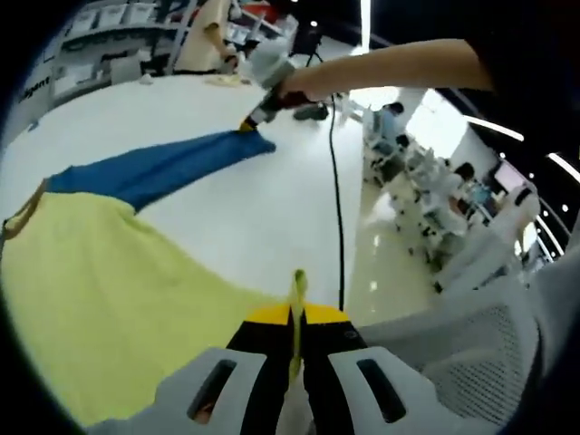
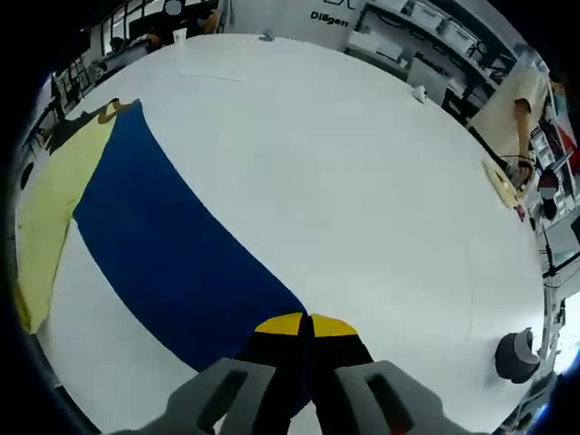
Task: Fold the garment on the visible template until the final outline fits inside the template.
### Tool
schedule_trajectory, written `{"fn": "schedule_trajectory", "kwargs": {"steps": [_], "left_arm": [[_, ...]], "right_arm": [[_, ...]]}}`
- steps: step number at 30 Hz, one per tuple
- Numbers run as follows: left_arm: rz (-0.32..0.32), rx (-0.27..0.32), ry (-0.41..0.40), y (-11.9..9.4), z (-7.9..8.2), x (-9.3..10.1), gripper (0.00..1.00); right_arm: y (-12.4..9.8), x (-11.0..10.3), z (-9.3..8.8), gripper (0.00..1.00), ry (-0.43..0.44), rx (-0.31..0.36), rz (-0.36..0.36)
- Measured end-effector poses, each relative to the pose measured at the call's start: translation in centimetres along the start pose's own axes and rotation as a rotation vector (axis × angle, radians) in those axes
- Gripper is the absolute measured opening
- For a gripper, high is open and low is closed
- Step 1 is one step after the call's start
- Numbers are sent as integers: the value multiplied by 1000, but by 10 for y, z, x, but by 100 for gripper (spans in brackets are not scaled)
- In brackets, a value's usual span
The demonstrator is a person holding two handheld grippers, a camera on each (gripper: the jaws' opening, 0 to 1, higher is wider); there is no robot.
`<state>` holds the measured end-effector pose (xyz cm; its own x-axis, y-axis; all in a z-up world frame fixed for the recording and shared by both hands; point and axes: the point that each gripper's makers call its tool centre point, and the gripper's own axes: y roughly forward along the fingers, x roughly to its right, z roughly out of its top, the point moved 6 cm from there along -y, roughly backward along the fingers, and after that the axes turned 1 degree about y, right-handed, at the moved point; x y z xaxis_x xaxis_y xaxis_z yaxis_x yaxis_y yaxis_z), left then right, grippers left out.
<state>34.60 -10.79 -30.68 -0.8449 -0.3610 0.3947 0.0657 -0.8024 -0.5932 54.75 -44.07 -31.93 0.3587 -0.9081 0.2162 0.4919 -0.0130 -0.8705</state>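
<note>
Left gripper view: your left gripper (image 1: 296,317) is clamped on a yellow edge of the yellow-and-blue fabric garment (image 1: 109,281), which spreads toward 9 o'clock over the white table (image 1: 272,208). At 12 o'clock, your right gripper (image 1: 246,125) pinches the blue sleeve tip.

Right gripper view: closed jaws grip the blue sleeve, which runs toward 10 o'clock.

Yellow garment (image 1: 100,290) with blue sleeve (image 2: 172,263), white table (image 2: 362,181), yellow-tipped black jaws
</note>
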Motion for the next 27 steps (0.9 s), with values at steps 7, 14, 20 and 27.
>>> {"fn": "schedule_trajectory", "kwargs": {"steps": [7,14,20,27], "left_arm": [[18,-56,48,26,-3,5,0],[-34,-66,152,21,-4,15,6],[-9,-8,289,-11,3,15,4],[65,0,226,-38,-13,-4,8]], "right_arm": [[23,9,-11,0,19,-33,14],[21,15,-9,10,51,4,-40],[9,-18,-4,20,102,88,11],[5,-33,-8,26,95,128,66]]}}
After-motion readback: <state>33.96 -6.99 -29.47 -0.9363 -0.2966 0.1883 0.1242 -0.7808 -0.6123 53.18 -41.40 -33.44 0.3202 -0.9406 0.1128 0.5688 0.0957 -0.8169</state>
